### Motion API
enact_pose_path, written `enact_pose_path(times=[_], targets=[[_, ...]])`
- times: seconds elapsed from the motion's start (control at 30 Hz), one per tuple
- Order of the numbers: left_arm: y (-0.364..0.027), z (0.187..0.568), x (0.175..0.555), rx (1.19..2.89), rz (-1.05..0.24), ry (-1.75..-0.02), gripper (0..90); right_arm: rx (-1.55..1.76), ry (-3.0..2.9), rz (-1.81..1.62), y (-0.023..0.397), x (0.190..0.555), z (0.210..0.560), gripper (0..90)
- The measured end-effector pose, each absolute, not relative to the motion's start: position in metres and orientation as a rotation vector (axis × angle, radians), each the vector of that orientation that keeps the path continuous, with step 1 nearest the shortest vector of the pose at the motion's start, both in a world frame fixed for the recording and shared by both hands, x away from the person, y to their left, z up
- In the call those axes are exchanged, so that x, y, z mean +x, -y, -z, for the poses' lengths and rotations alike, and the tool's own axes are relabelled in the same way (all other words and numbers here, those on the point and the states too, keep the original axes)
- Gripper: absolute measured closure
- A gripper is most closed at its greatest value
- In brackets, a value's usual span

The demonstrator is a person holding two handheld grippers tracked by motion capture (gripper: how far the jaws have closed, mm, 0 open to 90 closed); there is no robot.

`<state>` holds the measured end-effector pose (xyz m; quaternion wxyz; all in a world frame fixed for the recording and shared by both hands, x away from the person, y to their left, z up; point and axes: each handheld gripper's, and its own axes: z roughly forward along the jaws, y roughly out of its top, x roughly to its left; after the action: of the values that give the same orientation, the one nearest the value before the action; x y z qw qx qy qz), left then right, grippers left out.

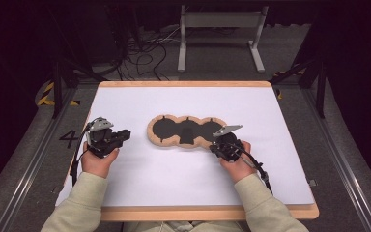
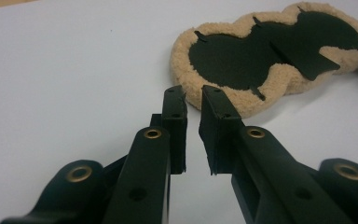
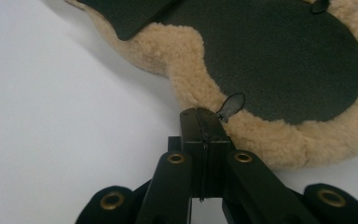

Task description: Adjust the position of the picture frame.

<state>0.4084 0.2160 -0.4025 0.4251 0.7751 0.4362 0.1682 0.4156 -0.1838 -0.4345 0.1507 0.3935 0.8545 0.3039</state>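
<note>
Left to right, we're seeing the left gripper point(image 1: 120, 137) hovering w/ jaws a narrow gap apart, holding nothing. Mid-table the one fleece pad point(image 1: 187, 131) is lying flat: probably light, floppy, soft trim w/ slicker black face. The right gripper point(image 3: 204, 122) is sitting shut at its rim, apparently pinching nothing. We're judging the fleece edge the best grab point.
</note>
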Motion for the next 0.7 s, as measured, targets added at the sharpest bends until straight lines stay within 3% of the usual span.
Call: enact_pose_path(times=[0.3,0.7], targets=[[-0.211,0.403,0.408,1.934,-0.383,-1.087,77.9,1.133,-2.434,-0.981,0.196,0.413,0.42,89.2],[-0.197,0.39,0.413,1.959,-0.292,-1.082,58.7,1.193,-2.33,-1.084,0.233,0.406,0.384,71.0]])
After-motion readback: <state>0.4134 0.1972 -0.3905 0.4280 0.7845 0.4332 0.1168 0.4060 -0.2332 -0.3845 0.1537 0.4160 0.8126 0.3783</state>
